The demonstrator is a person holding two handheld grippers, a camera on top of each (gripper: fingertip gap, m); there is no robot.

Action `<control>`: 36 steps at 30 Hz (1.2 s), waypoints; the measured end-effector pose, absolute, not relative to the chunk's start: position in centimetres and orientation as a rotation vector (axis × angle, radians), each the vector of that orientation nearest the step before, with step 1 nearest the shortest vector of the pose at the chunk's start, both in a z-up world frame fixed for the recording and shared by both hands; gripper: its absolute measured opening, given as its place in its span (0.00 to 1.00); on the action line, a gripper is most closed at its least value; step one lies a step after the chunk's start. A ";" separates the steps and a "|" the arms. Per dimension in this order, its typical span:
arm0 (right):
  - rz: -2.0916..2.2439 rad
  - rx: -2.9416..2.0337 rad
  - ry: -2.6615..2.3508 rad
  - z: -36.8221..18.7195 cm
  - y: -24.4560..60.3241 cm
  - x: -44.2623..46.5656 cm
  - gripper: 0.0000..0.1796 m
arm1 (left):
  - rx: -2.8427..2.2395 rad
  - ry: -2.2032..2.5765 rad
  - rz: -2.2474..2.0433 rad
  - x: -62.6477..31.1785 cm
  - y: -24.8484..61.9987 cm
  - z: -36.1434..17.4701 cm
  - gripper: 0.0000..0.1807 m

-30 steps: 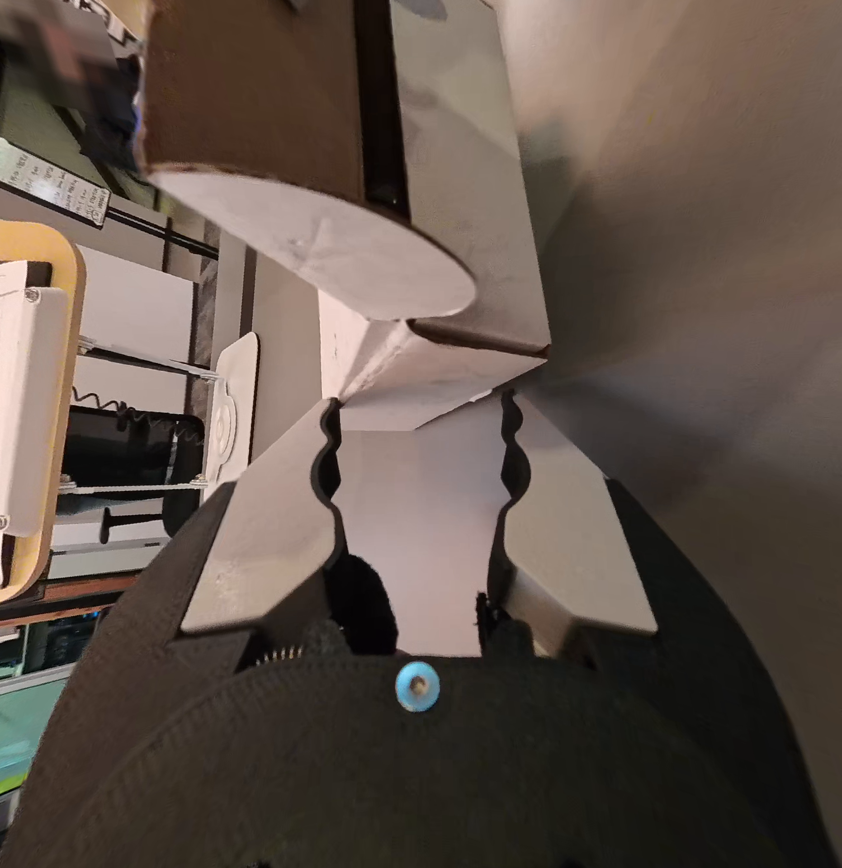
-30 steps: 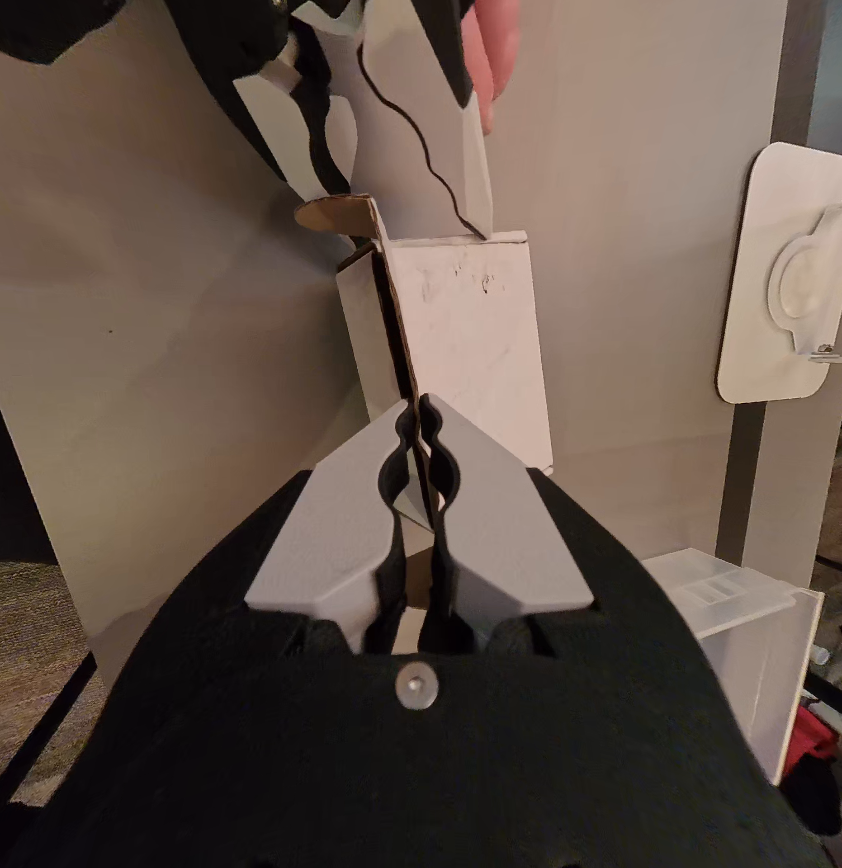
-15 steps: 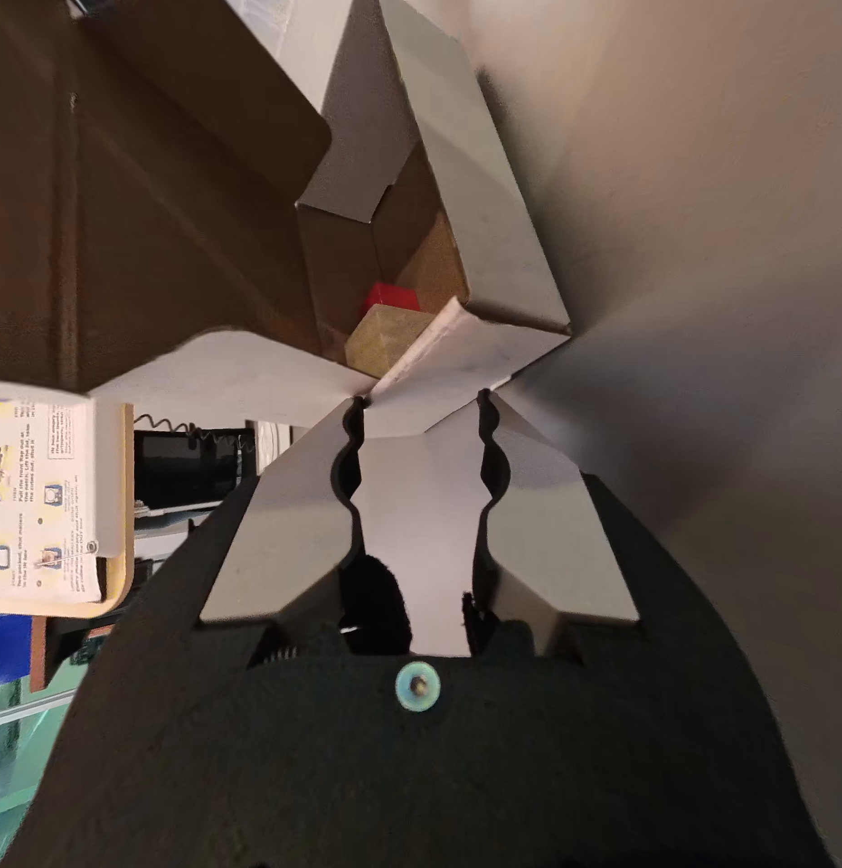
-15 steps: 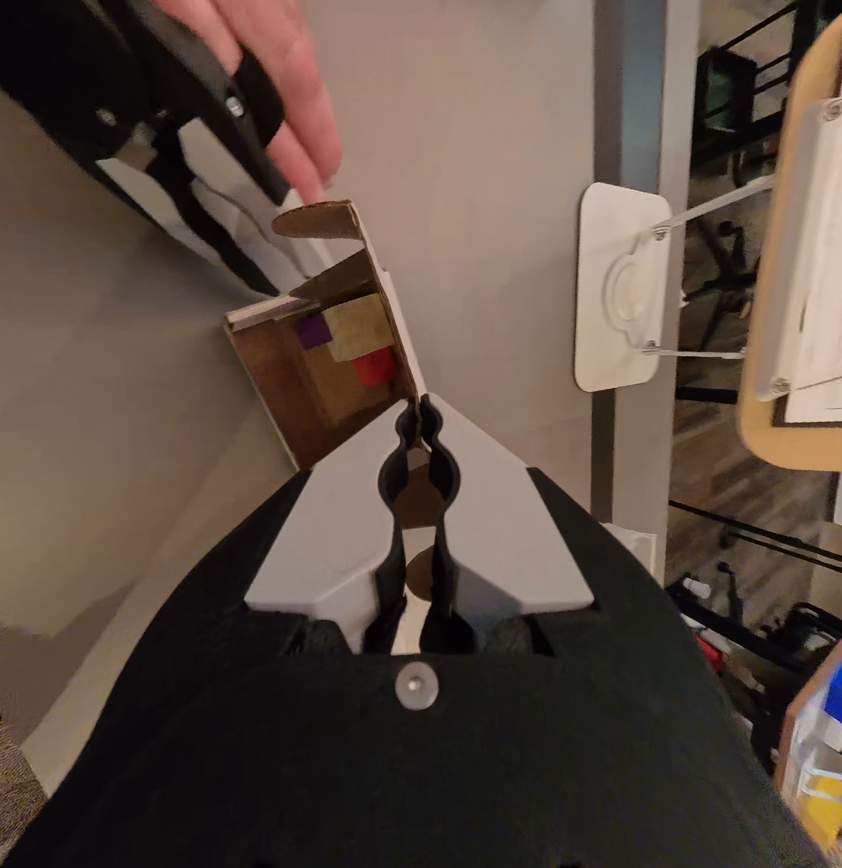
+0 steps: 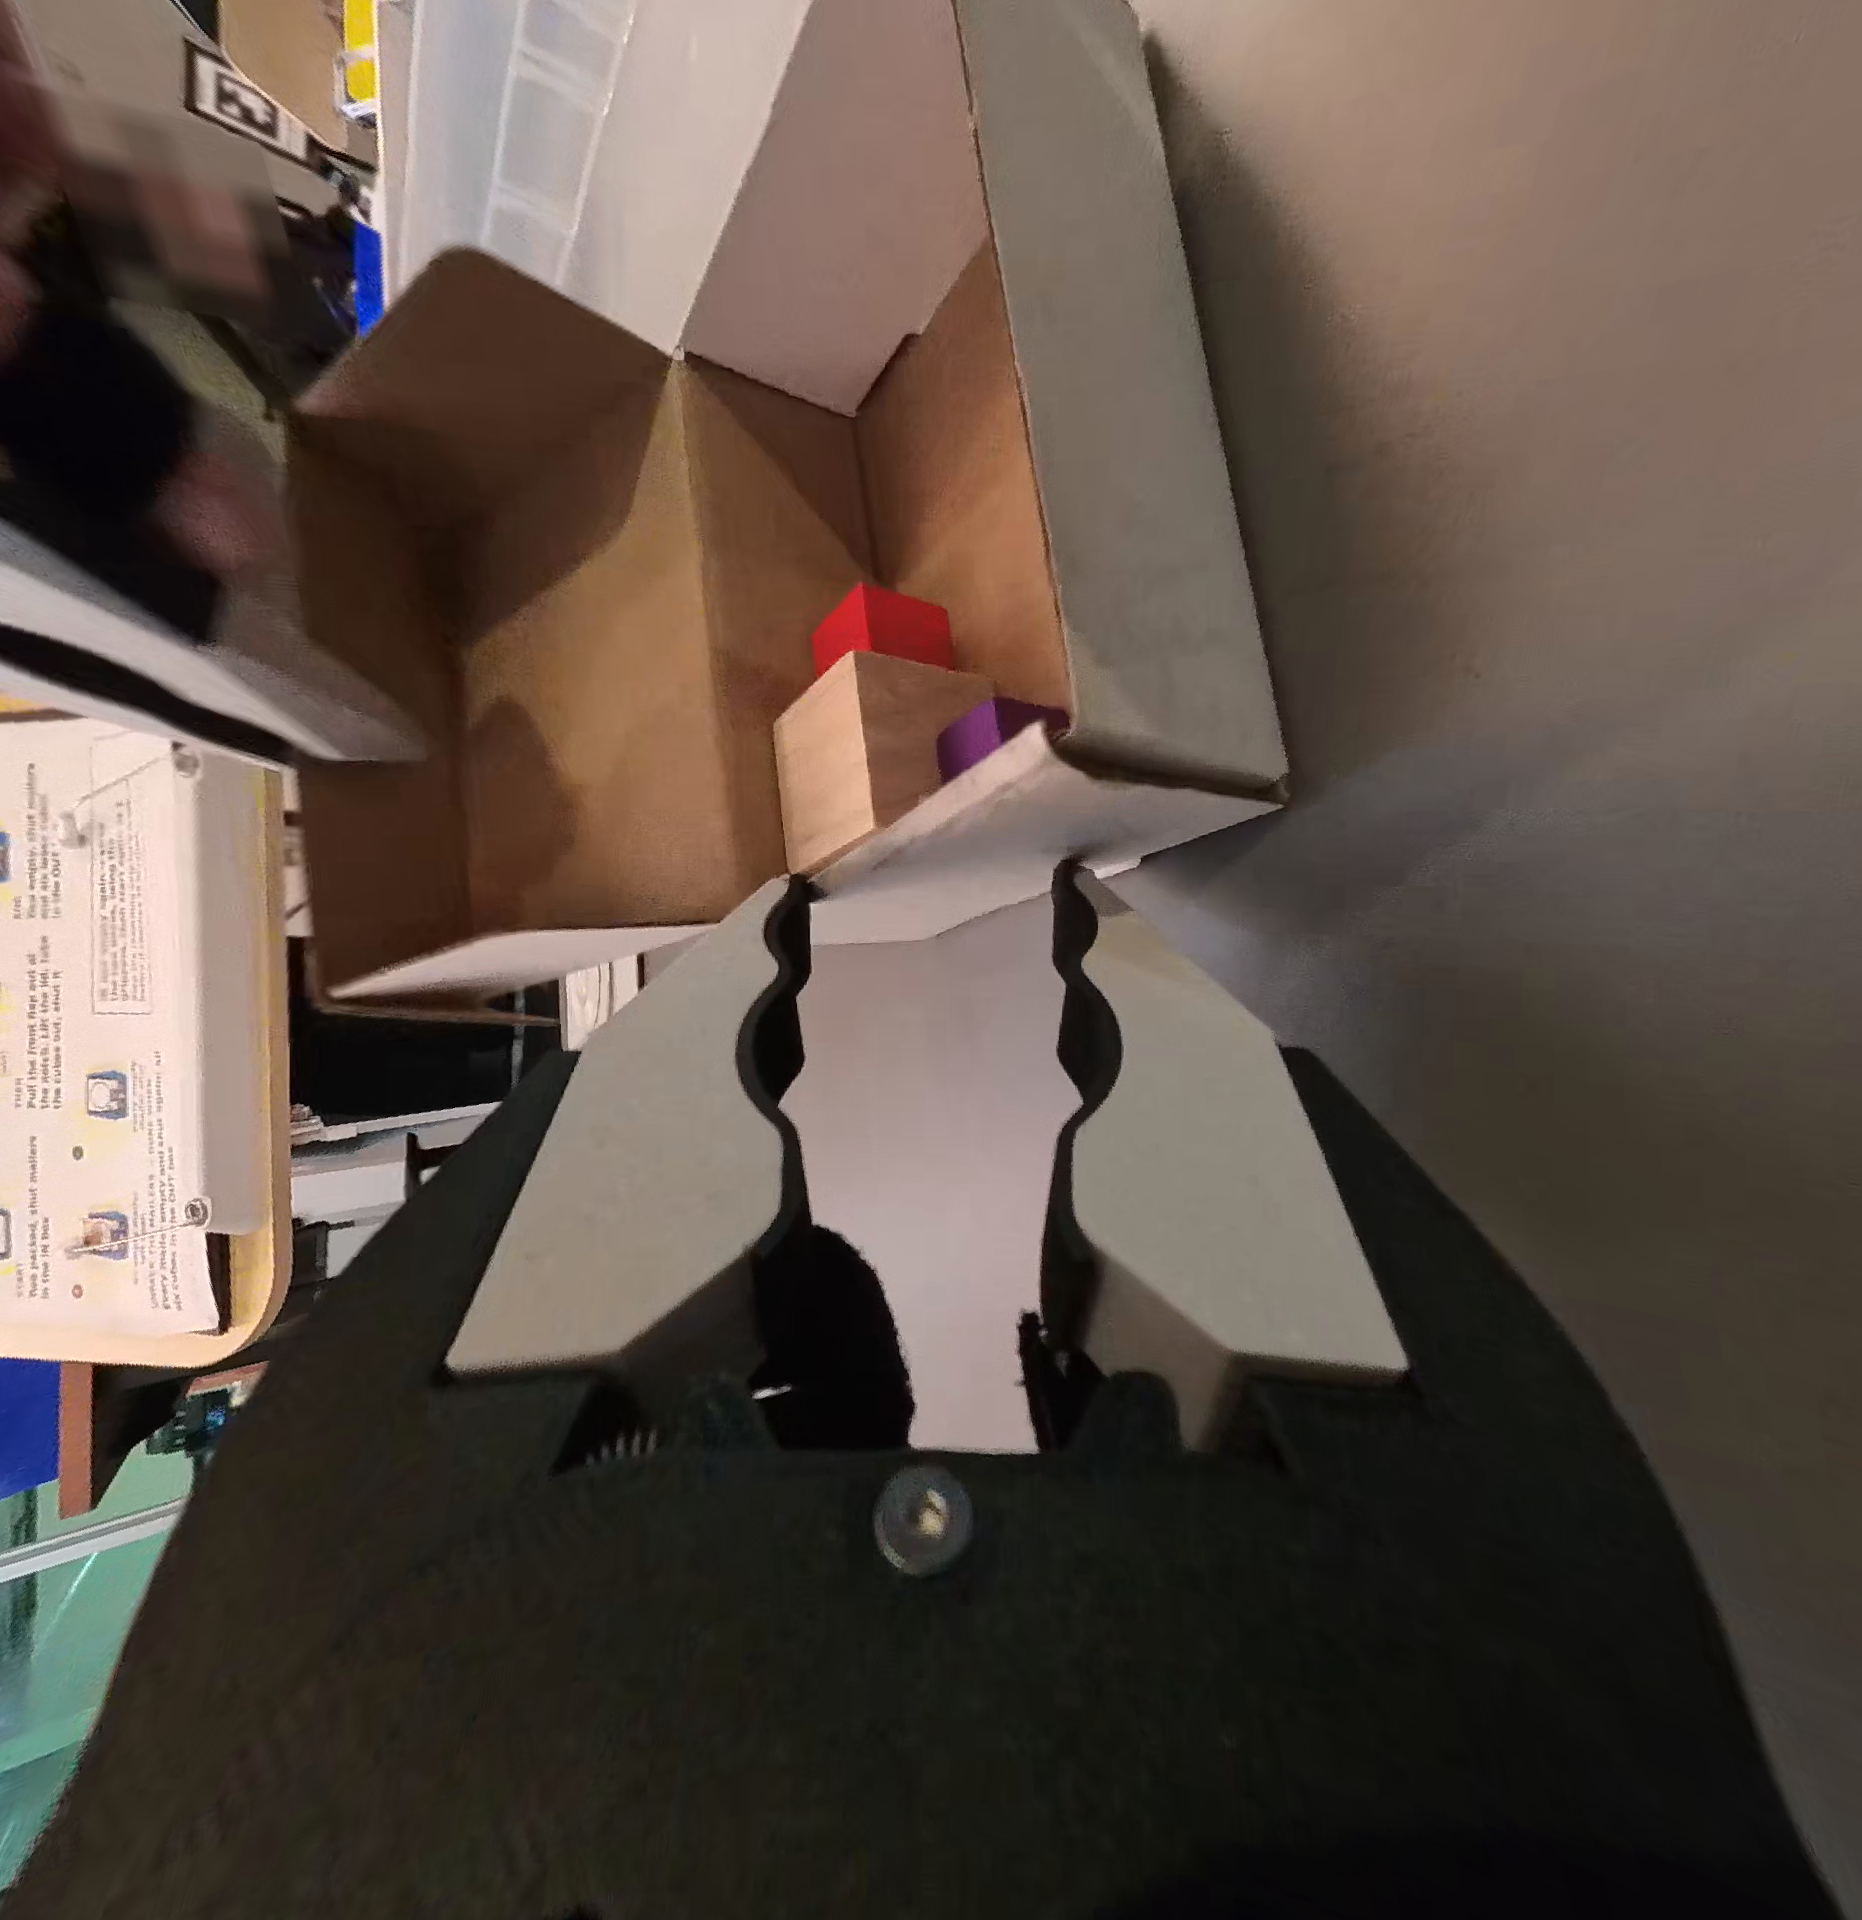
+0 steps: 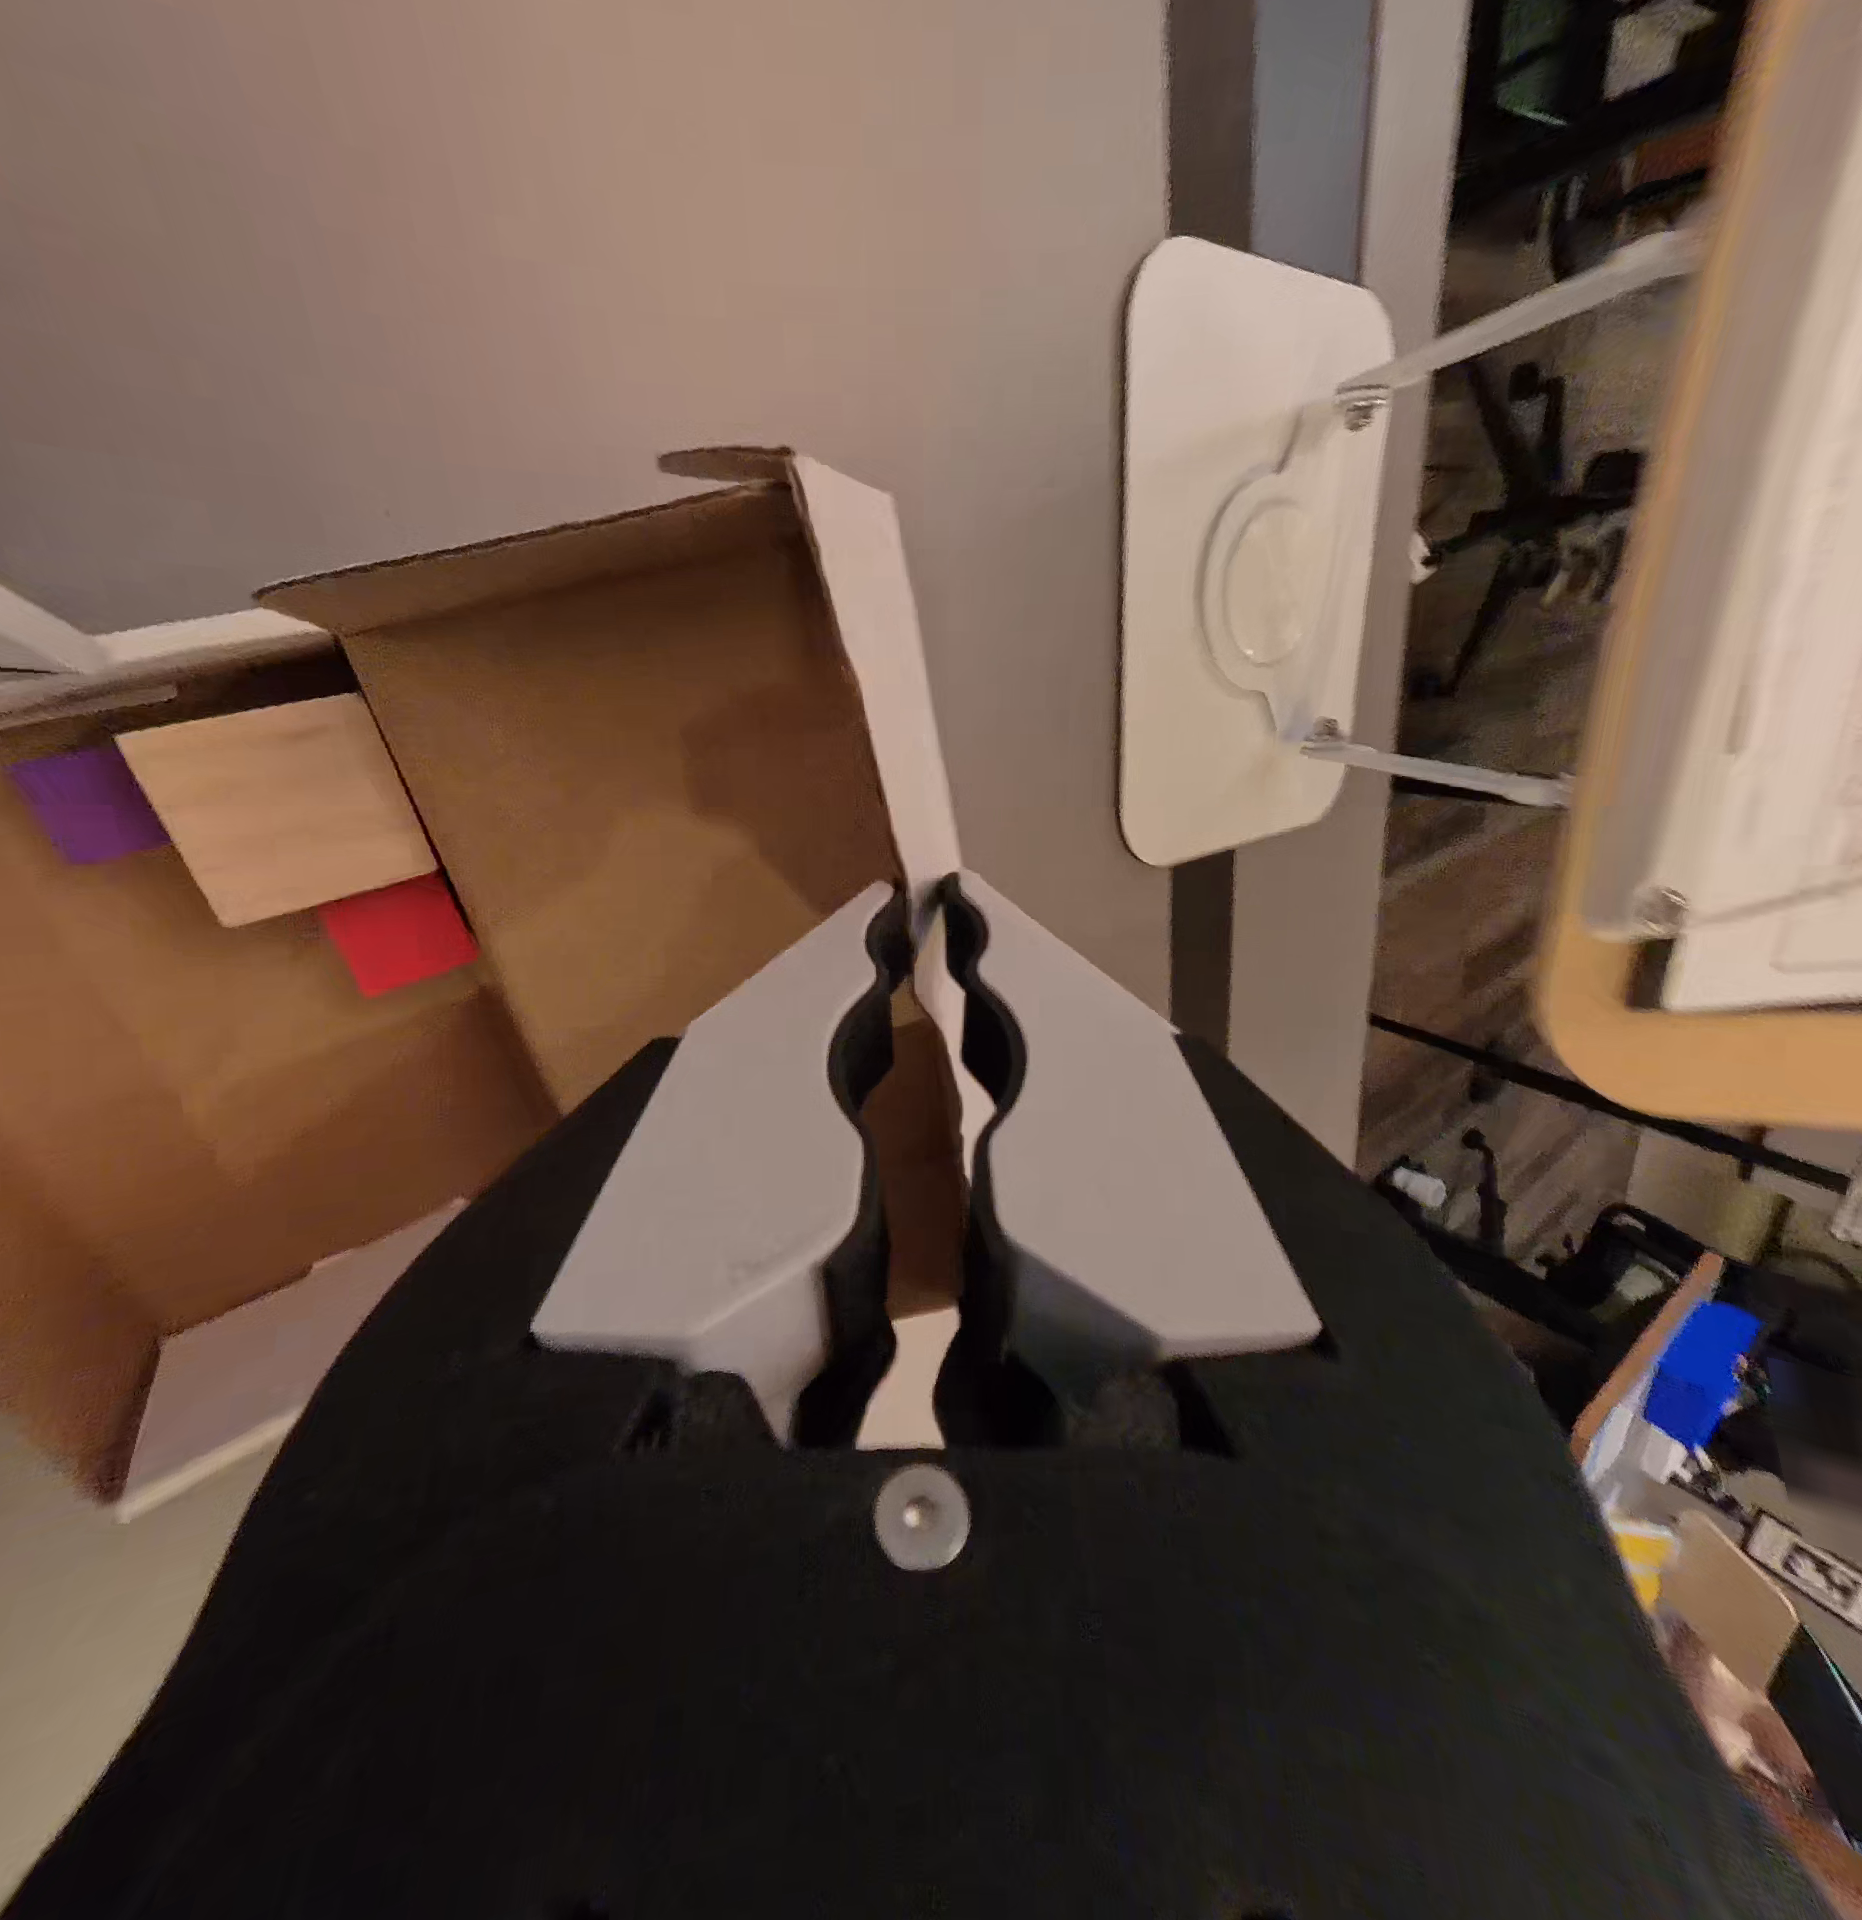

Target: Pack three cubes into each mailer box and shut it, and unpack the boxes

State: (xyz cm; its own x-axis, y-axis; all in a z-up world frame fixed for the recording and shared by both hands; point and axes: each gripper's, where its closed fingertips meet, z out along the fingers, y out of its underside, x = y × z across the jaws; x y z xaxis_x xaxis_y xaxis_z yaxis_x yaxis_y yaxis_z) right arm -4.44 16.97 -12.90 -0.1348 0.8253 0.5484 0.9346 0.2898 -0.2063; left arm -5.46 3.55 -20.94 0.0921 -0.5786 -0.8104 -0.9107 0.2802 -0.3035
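Observation:
A white mailer box [image 5: 1135,416] with a brown inside stands open on its side against the grey surface. A red cube [image 5: 883,629], a wooden cube [image 5: 865,758] and a purple cube [image 5: 984,732] lie together in its low corner. My left gripper [image 5: 932,894] is shut across the box's white end wall. My right gripper [image 6: 919,899] is shut on the edge of the open lid [image 6: 646,790] and holds it swung away from the box. The right wrist view shows the purple cube [image 6: 85,805], wooden cube [image 6: 272,805] and red cube [image 6: 397,935].
A grey tabletop [image 5: 1581,623] lies behind the box. A wood-rimmed board with a printed sheet [image 5: 106,1029] stands close by and also shows in the right wrist view [image 6: 1737,623], on a white base plate [image 6: 1254,551]. A clear bin [image 5: 553,135] is beyond the box.
The lid went from shut to wide open, drawn away by my right gripper. The three cubes came into view. My left gripper kept its hold on the box.

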 end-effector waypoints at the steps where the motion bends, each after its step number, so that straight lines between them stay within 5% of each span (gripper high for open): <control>1: -0.226 -1.588 -2.010 -14.2 17.0 -4.4 0.10 | -1.410 1.596 0.443 -5.4 3.6 -21.0 0.25; 4: -0.161 -1.652 -2.070 -17.3 16.3 -3.7 0.30 | -1.413 1.599 0.441 -5.2 3.5 -21.0 0.25; 7: -0.068 -1.637 -2.094 -17.5 15.8 -3.0 0.34 | -1.412 1.605 0.442 -5.1 3.4 -21.0 0.26; 15: 0.201 -1.793 -2.199 -20.1 13.3 -1.0 0.63 | -1.401 1.614 0.439 -4.4 3.2 -21.0 0.26; 28: 0.177 -1.737 -2.188 -21.2 12.1 -0.4 0.63 | -1.531 1.399 -0.058 -3.6 2.4 -16.0 0.16; 36: 0.201 -1.716 -2.197 -21.3 11.6 -0.8 0.63 | -1.731 1.523 0.096 -2.8 6.5 -17.7 0.17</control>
State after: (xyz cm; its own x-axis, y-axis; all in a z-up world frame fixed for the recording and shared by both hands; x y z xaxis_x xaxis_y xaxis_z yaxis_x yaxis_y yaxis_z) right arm -0.75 11.59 -21.27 -0.2093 0.9610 0.1810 0.9120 0.2586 -0.3183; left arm -2.82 6.51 -17.69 0.2690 -0.7967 -0.5413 -0.8585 0.0564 -0.5097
